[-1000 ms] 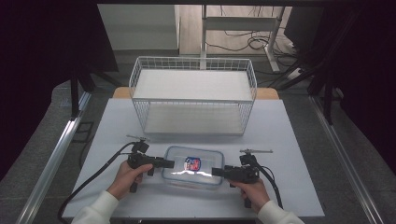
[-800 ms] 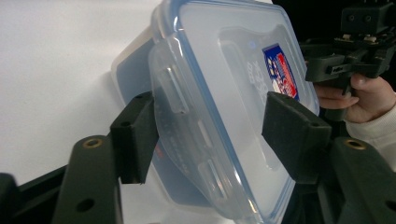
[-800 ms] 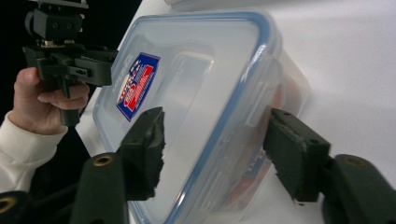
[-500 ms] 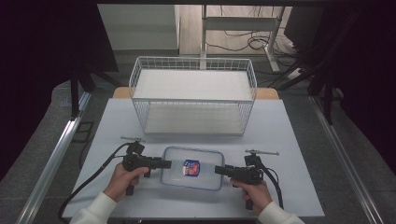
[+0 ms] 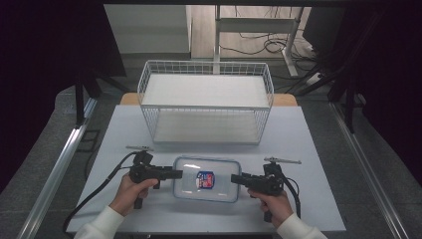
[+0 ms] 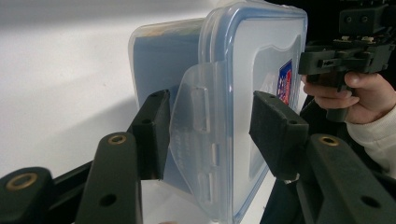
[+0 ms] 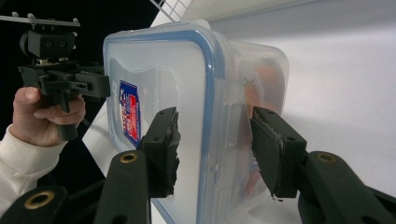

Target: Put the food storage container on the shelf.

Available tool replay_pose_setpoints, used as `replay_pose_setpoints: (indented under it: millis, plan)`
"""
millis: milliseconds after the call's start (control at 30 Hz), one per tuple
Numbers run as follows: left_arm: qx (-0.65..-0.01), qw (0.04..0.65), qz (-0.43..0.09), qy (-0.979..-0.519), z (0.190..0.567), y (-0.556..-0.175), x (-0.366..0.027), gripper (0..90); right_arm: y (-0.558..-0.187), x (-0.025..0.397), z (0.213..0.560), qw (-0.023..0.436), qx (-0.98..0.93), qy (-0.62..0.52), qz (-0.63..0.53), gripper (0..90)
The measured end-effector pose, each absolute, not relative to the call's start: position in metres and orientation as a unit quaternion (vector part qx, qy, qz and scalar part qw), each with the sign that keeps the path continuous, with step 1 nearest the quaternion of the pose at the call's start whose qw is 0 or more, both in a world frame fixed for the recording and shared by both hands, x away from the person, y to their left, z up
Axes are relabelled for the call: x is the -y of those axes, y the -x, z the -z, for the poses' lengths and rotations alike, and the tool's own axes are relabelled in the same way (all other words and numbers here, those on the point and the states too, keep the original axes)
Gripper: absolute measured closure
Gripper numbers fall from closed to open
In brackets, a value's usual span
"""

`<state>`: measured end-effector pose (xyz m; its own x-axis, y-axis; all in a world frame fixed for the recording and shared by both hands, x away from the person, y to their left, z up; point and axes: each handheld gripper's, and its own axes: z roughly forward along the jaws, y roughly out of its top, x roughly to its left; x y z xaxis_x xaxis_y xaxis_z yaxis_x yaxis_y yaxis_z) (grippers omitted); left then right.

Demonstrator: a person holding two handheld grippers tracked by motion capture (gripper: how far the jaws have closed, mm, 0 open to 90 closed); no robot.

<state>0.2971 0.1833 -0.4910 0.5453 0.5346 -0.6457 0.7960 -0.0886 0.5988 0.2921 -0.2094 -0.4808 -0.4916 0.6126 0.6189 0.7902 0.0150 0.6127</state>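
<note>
Clear rectangular plastic container [image 5: 206, 179] with a blue-rimmed lid lies near the white table's [image 5: 308, 134] front edge — left gripper [image 5: 176, 174] and right gripper [image 5: 236, 178] gape wide around its end latches, not clamped.

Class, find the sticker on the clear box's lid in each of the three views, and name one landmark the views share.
High view: sticker at lid centre, between the grippers.
Left gripper view: sticker at right, on the lid's face.
Right gripper view: sticker left of centre.
Shared landmark: the lid's blue rim.
</note>
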Motion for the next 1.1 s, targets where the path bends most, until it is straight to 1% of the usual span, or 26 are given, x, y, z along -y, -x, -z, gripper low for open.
replay_pose_setpoints:
  millis: [267,433,567,733,767,800,1100]
  plan:
    - [-0.458,0.496,0.13,-0.726,0.486,-0.304,-0.182,49.1,-0.297,0.211,0.477,0.088,0.706,0.494,0.5,52.2]
    - [-0.461,0.492,0.128,-0.728,0.484,-0.317,-0.182,49.1,-0.312,0.211,0.478,0.098,0.707,0.495,0.495,52.2]
    - [-0.458,0.494,0.122,-0.729,0.483,-0.327,-0.182,49.2,-0.323,0.211,0.477,0.095,0.71,0.491,0.496,52.2]
    - [-0.454,0.501,0.105,-0.729,0.478,-0.35,-0.184,49.3,-0.35,0.209,0.472,0.086,0.717,0.476,0.502,52.2]
    - [-0.454,0.501,0.105,-0.729,0.478,-0.35,-0.184,49.2,-0.35,0.209,0.472,0.086,0.717,0.476,0.502,52.2]
    - [-0.454,0.503,0.103,-0.728,0.478,-0.354,-0.185,49.3,-0.36,0.208,0.471,0.082,0.72,0.471,0.504,52.2]
    - [-0.457,0.52,0.085,-0.717,0.486,-0.387,-0.197,49.3,-0.4,0.196,0.469,0.069,0.73,0.45,0.509,52.3]
